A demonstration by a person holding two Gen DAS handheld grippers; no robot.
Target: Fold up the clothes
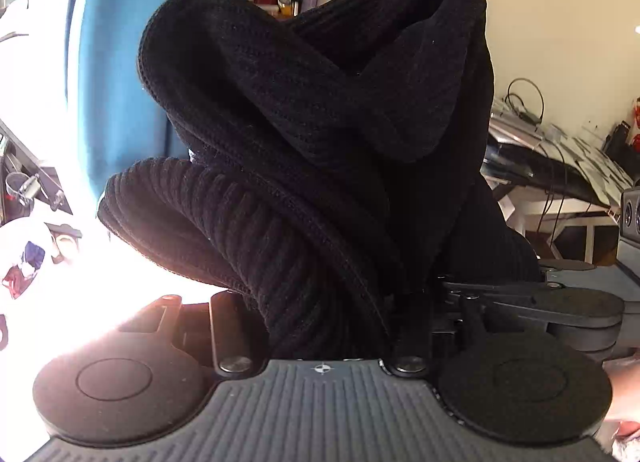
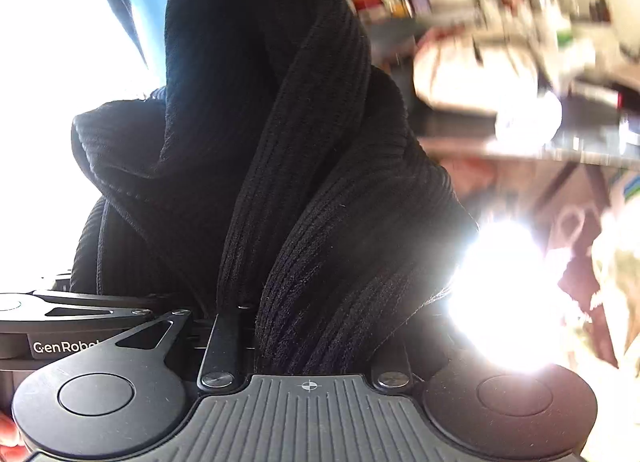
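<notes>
Black ribbed knit [image 2: 280, 182] above "GenRobo"-lettered claw [image 2: 66, 347].

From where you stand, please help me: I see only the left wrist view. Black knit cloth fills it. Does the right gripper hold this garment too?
Observer: Yes. In the right wrist view the black ribbed knit garment rises out of the right gripper, bunched where the fingers would be. The fingers themselves are hidden.
Operator: Is that view sharp enough to trust?
Observer: The garment is sharp, but the cluttered shelves behind it are streaked with motion blur.
Operator: Any glare there?
Observer: Yes, a strong white glare spot sits just right of the cloth, near the gripper's base.
</notes>
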